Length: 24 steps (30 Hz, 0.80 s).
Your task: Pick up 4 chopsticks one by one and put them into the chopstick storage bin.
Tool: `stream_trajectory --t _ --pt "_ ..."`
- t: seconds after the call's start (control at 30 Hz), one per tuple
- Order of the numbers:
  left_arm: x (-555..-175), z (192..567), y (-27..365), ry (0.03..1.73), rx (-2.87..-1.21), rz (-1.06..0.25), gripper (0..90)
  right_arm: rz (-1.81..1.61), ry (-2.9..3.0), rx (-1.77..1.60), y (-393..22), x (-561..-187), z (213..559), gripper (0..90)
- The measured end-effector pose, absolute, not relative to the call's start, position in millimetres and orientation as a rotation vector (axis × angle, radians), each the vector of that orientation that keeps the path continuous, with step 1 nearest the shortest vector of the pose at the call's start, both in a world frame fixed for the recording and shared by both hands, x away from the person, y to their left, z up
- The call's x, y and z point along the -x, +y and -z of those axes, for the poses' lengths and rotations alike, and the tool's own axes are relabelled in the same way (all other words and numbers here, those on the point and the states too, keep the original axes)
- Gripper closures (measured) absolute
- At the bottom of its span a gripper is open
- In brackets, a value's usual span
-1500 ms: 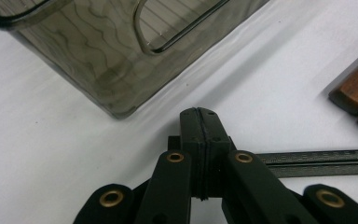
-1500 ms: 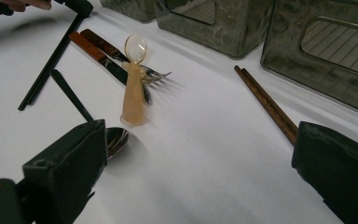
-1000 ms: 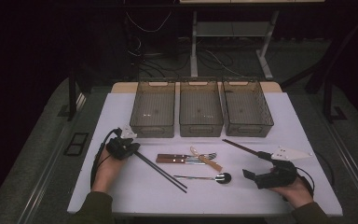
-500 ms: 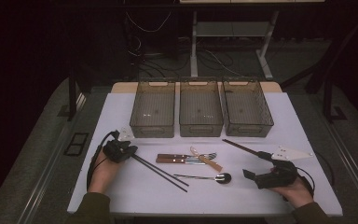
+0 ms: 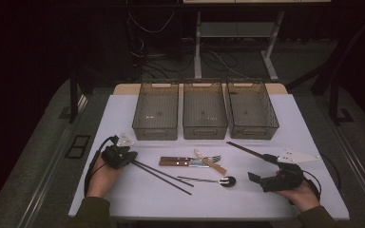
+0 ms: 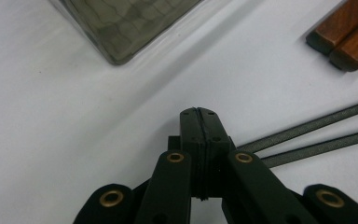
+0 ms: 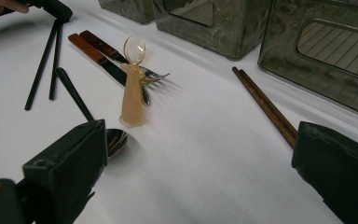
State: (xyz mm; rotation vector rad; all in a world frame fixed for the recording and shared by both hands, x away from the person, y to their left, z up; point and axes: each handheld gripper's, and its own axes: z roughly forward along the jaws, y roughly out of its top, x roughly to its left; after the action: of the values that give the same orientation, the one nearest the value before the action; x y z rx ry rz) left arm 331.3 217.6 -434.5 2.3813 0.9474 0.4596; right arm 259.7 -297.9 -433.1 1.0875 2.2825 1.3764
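Note:
My left gripper rests on the white table at the left, its jaws shut with the pads pressed together and nothing between them. Two black chopsticks run from beside its jaws toward the middle; their near ends are hidden under the jaws. At the right, my right gripper is open wide and empty. A black-handled metal spoon lies by its left jaw, and a pair of brown chopsticks reaches its right jaw.
Three grey bins stand in a row at the back. Mid-table lie two wood-handled utensils, one of them a fork, and an amber plastic spoon. Bare tabletop runs along the front edge.
The left hand has drifted slightly left and toward the near edge, jaws still shut. The right hand has stayed put.

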Motion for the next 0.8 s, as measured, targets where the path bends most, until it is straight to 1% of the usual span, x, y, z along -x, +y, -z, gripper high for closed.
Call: stream_trajectory --t 0.8 --pt "-311.2 432.1 226.0 0.950 -2.397 -0.419 89.5 -1.379 2.281 -1.083 -298.2 -259.5 432.5 3.6"
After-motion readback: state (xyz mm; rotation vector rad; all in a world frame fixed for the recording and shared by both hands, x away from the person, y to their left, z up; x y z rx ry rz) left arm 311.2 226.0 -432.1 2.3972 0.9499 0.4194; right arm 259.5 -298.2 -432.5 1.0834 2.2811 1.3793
